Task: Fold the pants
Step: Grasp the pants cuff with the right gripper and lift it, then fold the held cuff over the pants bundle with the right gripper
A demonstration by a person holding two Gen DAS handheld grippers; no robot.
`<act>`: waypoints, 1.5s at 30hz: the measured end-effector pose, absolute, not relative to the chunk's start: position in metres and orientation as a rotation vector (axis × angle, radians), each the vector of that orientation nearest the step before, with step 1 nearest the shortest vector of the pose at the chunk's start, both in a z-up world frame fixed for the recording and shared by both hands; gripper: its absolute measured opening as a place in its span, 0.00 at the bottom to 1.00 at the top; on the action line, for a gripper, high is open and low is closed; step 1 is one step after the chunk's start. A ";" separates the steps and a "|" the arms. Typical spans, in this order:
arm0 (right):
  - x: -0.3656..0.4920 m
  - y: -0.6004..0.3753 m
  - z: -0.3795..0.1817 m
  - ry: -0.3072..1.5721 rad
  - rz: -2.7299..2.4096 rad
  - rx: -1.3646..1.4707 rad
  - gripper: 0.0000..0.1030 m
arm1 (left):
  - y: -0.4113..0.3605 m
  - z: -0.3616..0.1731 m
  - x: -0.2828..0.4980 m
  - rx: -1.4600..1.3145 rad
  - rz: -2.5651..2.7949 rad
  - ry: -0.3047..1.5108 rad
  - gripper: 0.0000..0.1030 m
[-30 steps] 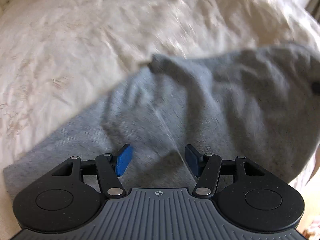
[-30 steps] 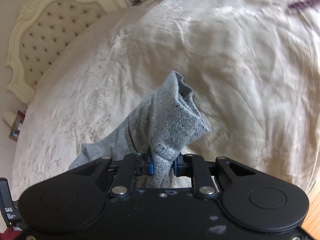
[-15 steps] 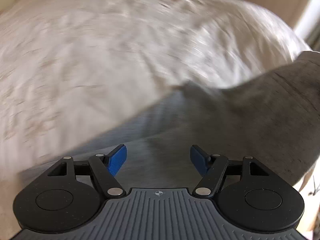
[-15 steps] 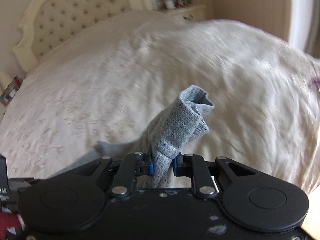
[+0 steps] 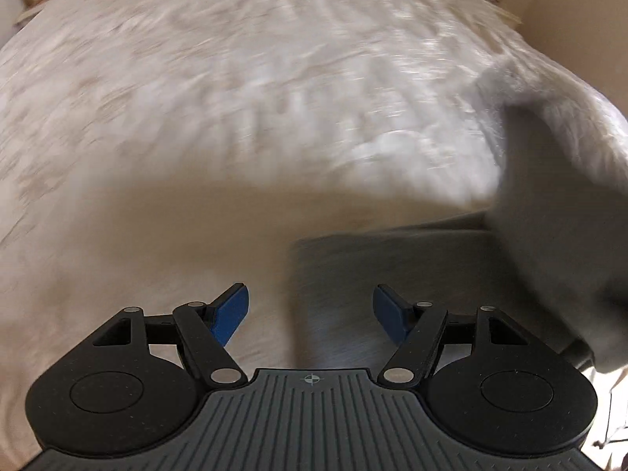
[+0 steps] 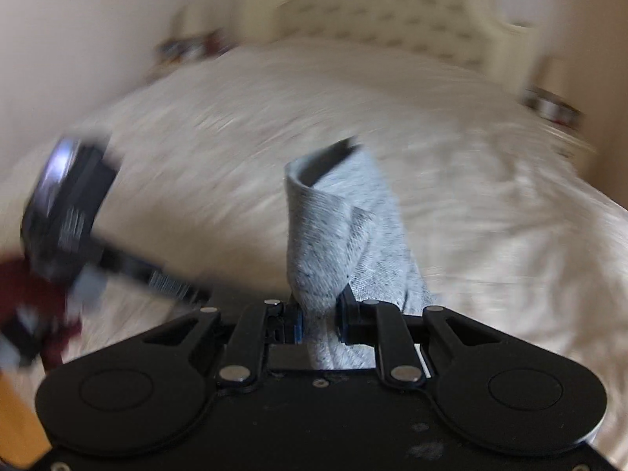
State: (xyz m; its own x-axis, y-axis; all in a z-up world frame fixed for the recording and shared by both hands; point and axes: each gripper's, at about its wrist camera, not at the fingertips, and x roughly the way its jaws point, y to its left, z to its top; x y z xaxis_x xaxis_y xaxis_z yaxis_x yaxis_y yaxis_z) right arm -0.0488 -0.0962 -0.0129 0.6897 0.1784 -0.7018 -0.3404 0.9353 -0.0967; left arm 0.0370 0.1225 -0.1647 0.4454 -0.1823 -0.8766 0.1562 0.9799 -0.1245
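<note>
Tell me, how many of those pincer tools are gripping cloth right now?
1. The right gripper pinches the grey pants above the bed. The left gripper is open, holding nothing, with the pants under it.

Soft daylight, heavy motion blur in both views, fisheye-curved edges.

Grey speckled pants (image 6: 333, 235); cream bedspread (image 5: 274, 98); blue pads (image 5: 231, 310) on black hand-held gripper.

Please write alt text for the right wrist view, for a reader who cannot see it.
The right gripper is shut on a bunched fold of grey pants, held up over a cream bedspread. A tufted headboard stands behind, blurred.
</note>
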 end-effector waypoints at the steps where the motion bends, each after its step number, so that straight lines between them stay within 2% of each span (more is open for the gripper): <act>1: -0.049 -0.076 -0.031 0.785 0.321 -0.272 0.17 | 0.132 -0.166 0.036 -0.033 -0.197 1.094 0.67; 6: -0.061 -0.004 -0.108 0.910 0.376 -0.531 0.19 | 0.170 -0.167 0.030 -0.074 -0.164 1.104 0.67; 10: -0.077 0.007 -0.113 0.902 0.425 -0.615 0.30 | 0.179 -0.161 0.032 -0.107 -0.191 1.089 0.67; 12: -0.081 -0.002 -0.106 0.909 0.450 -0.574 0.34 | 0.176 -0.158 0.034 -0.123 -0.234 1.079 0.67; 22: -0.079 -0.006 -0.090 0.955 0.430 -0.468 0.35 | 0.113 -0.163 0.051 -0.115 -0.481 1.095 0.67; 24: -0.075 -0.005 -0.095 0.991 0.465 -0.440 0.35 | 0.099 -0.172 0.049 -0.067 -0.526 1.152 0.67; 25: -0.077 -0.003 -0.096 1.001 0.477 -0.441 0.38 | 0.092 -0.183 0.047 -0.048 -0.563 1.223 0.67; 27: -0.076 -0.006 -0.095 1.005 0.470 -0.420 0.38 | 0.084 -0.207 0.036 0.010 -0.612 1.358 0.69; 29: -0.077 -0.015 -0.087 1.034 0.461 -0.330 0.34 | 0.086 -0.218 0.020 0.049 -0.611 1.351 0.69; 36: -0.076 -0.085 -0.062 0.944 0.140 -0.136 0.35 | 0.094 -0.220 0.010 0.005 -0.590 1.344 0.69; 40: -0.057 -0.140 -0.081 0.984 -0.091 0.037 0.33 | 0.090 -0.219 0.008 0.026 -0.574 1.330 0.70; 45: -0.065 -0.167 -0.127 1.212 -0.095 0.124 0.28 | 0.086 -0.217 0.000 0.041 -0.532 1.328 0.70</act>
